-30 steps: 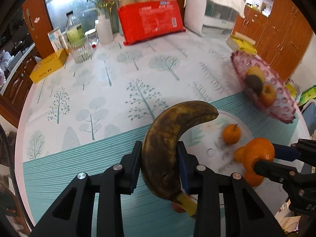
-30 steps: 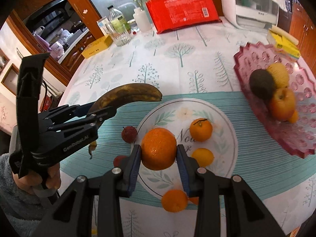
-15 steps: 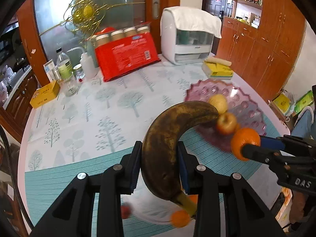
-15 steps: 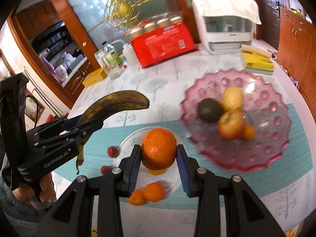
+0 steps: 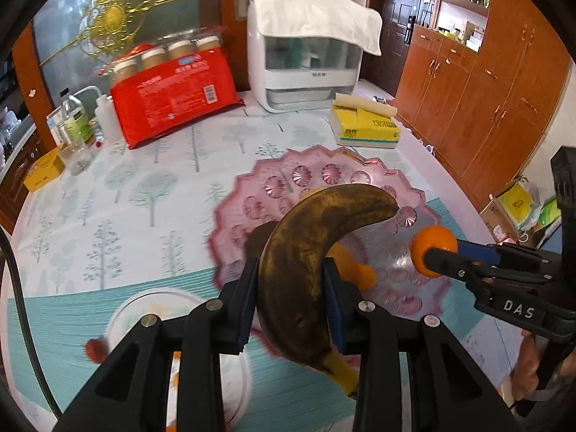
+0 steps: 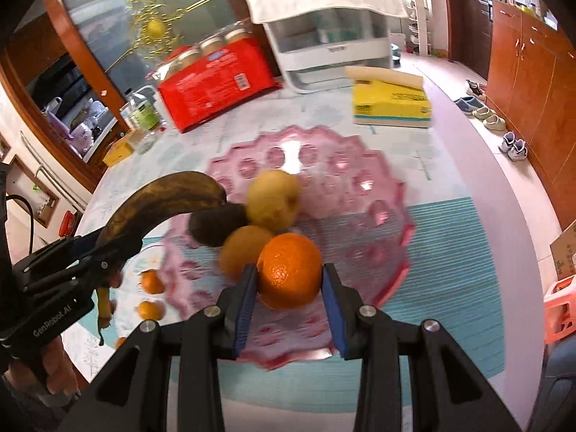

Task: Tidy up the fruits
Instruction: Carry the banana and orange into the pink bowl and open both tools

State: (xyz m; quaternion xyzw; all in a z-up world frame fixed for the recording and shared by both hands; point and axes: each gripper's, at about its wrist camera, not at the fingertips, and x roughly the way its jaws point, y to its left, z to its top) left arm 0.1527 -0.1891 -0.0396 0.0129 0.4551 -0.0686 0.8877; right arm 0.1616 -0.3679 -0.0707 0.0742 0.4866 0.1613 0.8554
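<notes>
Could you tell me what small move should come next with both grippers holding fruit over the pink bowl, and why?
Probably lower the right gripper and release its orange into the bare near side of the pink bowl. Both fruits are held above the bowl, and that side looks clear of the fruit already inside. The left gripper's banana can follow.

My left claw point(image 5: 291, 304) is matte black plastic with blue pads lining its fingers and silver screws along the arms. My right claw point(image 6: 289, 302) matches it, with white "DAS" lettering on its side; the left's reads "GenRobot.AI".
</notes>
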